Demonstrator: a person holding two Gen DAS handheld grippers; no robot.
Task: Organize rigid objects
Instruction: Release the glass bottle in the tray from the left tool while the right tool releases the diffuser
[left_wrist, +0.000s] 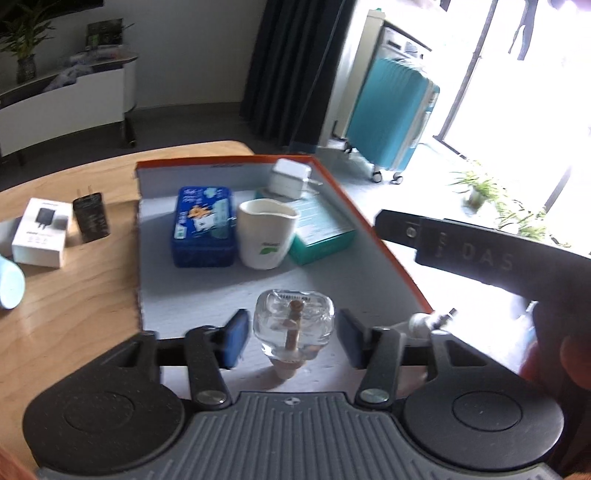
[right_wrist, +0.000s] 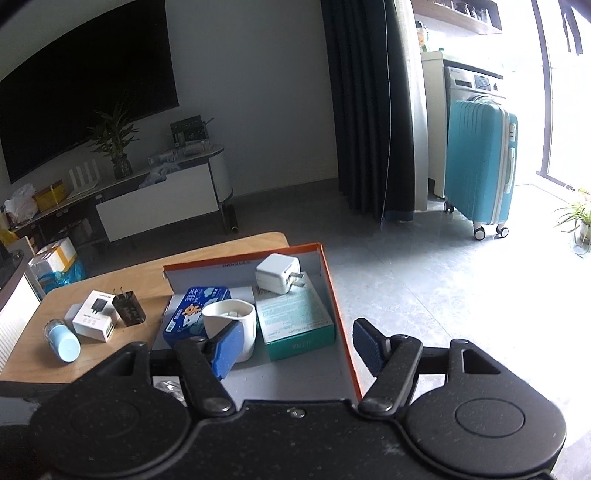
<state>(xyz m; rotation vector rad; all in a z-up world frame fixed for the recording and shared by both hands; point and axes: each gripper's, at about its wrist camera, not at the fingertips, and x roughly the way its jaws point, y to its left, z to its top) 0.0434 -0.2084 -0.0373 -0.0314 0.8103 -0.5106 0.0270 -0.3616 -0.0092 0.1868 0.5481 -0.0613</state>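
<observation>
A small clear glass bottle (left_wrist: 295, 317) with a brown wick lies on the grey floor of an orange-rimmed box (left_wrist: 365, 221), near its front. My left gripper (left_wrist: 293, 338) straddles the bottle, open, with a gap between each blue pad and the glass. Further back in the box stand a blue tin (left_wrist: 205, 229), a white cup (left_wrist: 266, 236) and a teal carton (left_wrist: 321, 229) with a white charger (left_wrist: 288, 177) on it. My right gripper (right_wrist: 299, 349) hangs open over the box's (right_wrist: 340, 314) right front corner with nothing between its fingers.
On the wooden table (right_wrist: 155, 280) left of the box lie a white charger carton (right_wrist: 96, 314), a black plug (right_wrist: 129, 308) and a light blue cylinder (right_wrist: 62, 339). A black arm marked DAS (left_wrist: 480, 254) and a hand (left_wrist: 554, 354) are at the box's right side.
</observation>
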